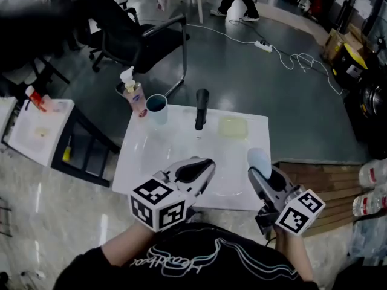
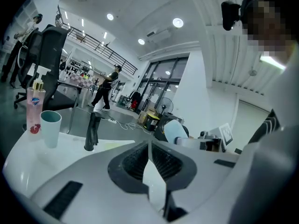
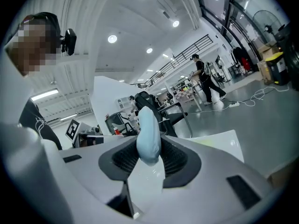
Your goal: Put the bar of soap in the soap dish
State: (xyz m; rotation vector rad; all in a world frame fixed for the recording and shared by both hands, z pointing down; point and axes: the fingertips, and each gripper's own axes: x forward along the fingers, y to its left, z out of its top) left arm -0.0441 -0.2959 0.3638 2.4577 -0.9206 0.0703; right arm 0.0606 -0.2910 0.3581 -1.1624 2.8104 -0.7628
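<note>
White counter (image 1: 145, 162) with a shallow basin, set on a grey floor; black office chair (image 1: 139, 41) behind it.

Left tongs (image 1: 207, 163): low over the counter's near edge, jaws together, nothing between them.

Right tongs (image 1: 256, 173): near the counter's front right corner, jaws part open and clamped on the bar of soap (image 1: 259, 159). Soap pale blue, standing up out of the pads.

Back edge of the counter, left to right: pink pump bottle (image 1: 134, 95), teal cup (image 1: 156, 109), black faucet (image 1: 201, 109), soap dish (image 1: 233, 127). Dish pale yellow, translucent, just right of the faucet and well apart from the held soap.
</note>
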